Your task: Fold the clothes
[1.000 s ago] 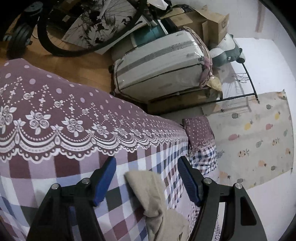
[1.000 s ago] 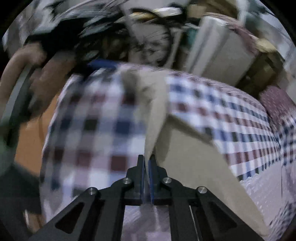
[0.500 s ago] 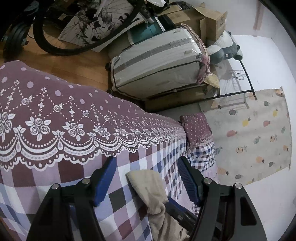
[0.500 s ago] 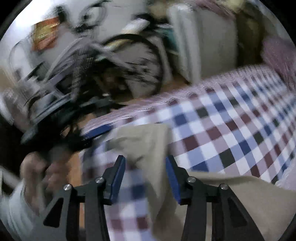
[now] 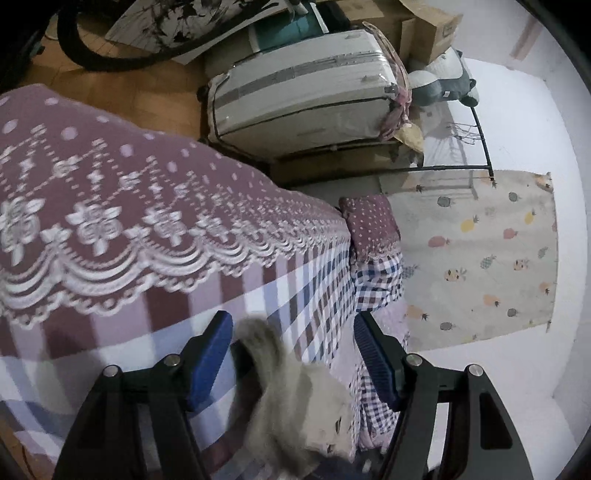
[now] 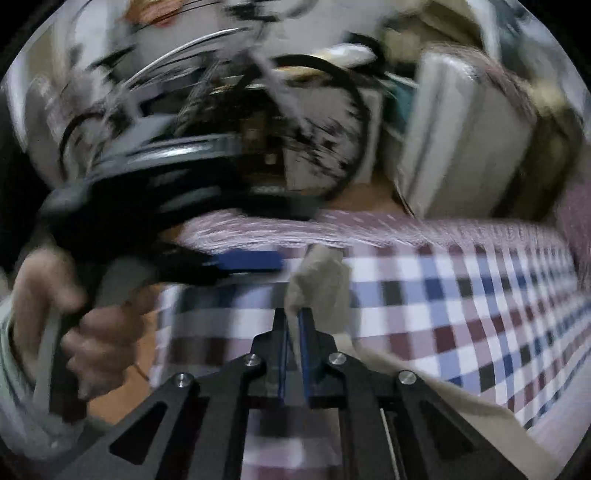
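Note:
A beige garment [image 5: 295, 398] lies on the checked bedspread [image 5: 314, 280]. In the left wrist view my left gripper [image 5: 293, 354] is open, its blue pads either side of a blurred raised fold of the garment. In the right wrist view my right gripper [image 6: 293, 325] is shut on a beige garment edge [image 6: 321, 284] and holds it up off the bed. The left gripper also shows in the right wrist view [image 6: 236, 262], held by a hand, close to the left of the lifted fold.
A white suitcase [image 5: 303, 99] and cardboard boxes [image 5: 424, 33] stand beyond the bed. A bicycle wheel [image 6: 317, 122] leans behind. A fruit-print mat [image 5: 480, 258] lies on the floor at right. A lace-trimmed purple cover [image 5: 110, 206] spans the bed's far side.
My right gripper, open half a second ago, has closed on the garment edge and lifted it. The fold between my left pads has risen and blurred. The left gripper stays open.

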The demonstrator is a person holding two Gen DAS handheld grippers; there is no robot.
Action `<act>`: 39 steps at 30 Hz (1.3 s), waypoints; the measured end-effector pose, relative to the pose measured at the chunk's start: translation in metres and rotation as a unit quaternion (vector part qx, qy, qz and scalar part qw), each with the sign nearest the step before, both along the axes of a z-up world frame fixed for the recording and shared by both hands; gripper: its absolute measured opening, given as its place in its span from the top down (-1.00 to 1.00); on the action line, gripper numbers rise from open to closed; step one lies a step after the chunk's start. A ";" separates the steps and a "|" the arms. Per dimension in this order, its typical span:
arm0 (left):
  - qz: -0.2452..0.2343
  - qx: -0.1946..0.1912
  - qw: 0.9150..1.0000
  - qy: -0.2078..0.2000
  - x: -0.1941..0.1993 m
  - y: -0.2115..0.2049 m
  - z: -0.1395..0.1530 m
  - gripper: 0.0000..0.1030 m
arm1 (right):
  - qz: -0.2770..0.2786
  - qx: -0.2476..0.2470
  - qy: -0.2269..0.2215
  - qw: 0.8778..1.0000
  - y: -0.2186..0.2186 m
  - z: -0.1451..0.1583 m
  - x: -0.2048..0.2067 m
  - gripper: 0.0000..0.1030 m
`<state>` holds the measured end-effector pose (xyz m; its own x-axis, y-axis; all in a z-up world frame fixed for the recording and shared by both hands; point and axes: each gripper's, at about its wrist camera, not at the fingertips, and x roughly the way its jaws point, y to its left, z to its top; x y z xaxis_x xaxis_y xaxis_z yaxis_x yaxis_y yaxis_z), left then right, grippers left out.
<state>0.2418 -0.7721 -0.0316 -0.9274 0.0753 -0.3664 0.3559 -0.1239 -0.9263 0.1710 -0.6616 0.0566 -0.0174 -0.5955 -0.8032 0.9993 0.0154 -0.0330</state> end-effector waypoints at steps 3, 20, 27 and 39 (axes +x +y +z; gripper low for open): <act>-0.011 0.012 1.000 0.008 0.009 0.001 -0.003 -0.38 | 0.030 0.016 0.018 0.999 0.005 -0.007 0.041 0.78; -0.035 -0.002 0.999 -0.007 0.045 0.065 -0.007 -0.28 | -0.174 -0.073 -0.117 0.975 0.071 0.028 -0.025 0.01; 0.034 0.036 0.999 0.023 0.058 0.088 -0.017 -0.28 | -0.174 -0.068 -0.107 0.977 0.062 0.032 -0.025 0.01; 0.075 0.081 0.993 0.033 0.060 0.106 -0.026 -0.28 | -0.139 -0.062 -0.084 0.985 0.016 0.046 -0.005 0.00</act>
<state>0.3023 -0.6656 -0.0574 -0.9540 -0.0134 -0.2997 0.2978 0.0782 -0.9514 0.1659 -0.6451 0.1026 -0.0660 -0.6809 -0.7294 0.9559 -0.2529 0.1496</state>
